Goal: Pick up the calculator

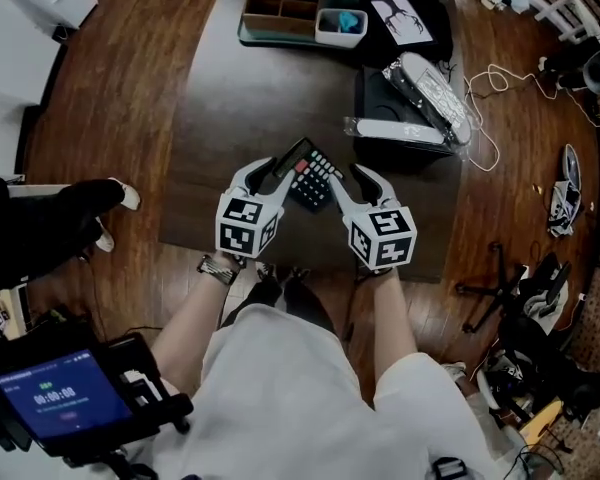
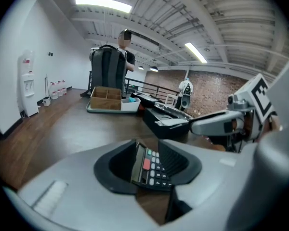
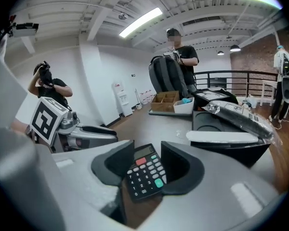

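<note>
The white left claw [image 1: 264, 174] hangs at the left edge of the black push-button calculator [image 1: 313, 176]. Its jaws are well apart and grip nothing, and the calculator shows in the gap between them. The calculator lies on the dark grey surface [image 1: 240, 108]. At its right edge, the white right claw [image 1: 361, 180] is likewise spread wide and empty, framing the same keys.
</note>
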`<state>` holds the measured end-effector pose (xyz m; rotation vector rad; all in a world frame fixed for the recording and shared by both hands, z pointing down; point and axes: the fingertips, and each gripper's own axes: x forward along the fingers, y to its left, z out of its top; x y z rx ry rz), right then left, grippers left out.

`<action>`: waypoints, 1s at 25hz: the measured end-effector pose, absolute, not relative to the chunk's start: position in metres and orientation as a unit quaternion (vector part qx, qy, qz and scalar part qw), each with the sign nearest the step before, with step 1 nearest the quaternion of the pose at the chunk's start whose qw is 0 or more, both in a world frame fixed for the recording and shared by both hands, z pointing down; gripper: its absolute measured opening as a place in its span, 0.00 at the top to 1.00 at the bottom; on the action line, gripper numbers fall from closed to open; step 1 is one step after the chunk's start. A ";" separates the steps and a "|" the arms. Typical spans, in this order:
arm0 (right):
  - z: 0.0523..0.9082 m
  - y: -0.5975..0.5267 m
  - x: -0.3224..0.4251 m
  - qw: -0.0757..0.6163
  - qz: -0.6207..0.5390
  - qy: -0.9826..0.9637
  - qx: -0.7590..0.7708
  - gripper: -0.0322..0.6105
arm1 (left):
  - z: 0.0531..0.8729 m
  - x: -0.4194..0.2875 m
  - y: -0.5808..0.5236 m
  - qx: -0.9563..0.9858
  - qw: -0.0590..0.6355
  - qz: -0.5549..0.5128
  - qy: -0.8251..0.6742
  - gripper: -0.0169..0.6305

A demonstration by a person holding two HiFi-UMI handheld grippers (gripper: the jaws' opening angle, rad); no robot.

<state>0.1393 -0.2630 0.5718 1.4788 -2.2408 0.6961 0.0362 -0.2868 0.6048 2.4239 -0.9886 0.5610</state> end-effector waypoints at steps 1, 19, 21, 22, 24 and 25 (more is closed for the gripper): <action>0.577 -0.263 0.141 0.186 0.250 -0.792 0.525 0.69 | 0.606 0.036 -0.288 0.880 0.232 0.205 -0.360 0.73; 0.666 -0.257 0.152 0.200 0.360 -0.754 0.511 0.69 | 0.663 0.025 -0.276 0.842 0.316 0.254 -0.355 0.65; 0.672 -0.256 0.152 0.196 0.374 -0.750 0.509 0.69 | 0.665 0.022 -0.276 0.839 0.324 0.254 -0.357 0.65; 0.675 -0.255 0.152 0.195 0.380 -0.748 0.508 0.69 | 0.666 0.020 -0.276 0.837 0.328 0.254 -0.359 0.64; 0.679 -0.254 0.152 0.191 0.389 -0.745 0.506 0.69 | 0.667 0.019 -0.275 0.833 0.335 0.253 -0.360 0.64; 0.681 -0.254 0.151 0.189 0.394 -0.745 0.505 0.65 | 0.667 0.018 -0.275 0.832 0.338 0.252 -0.360 0.64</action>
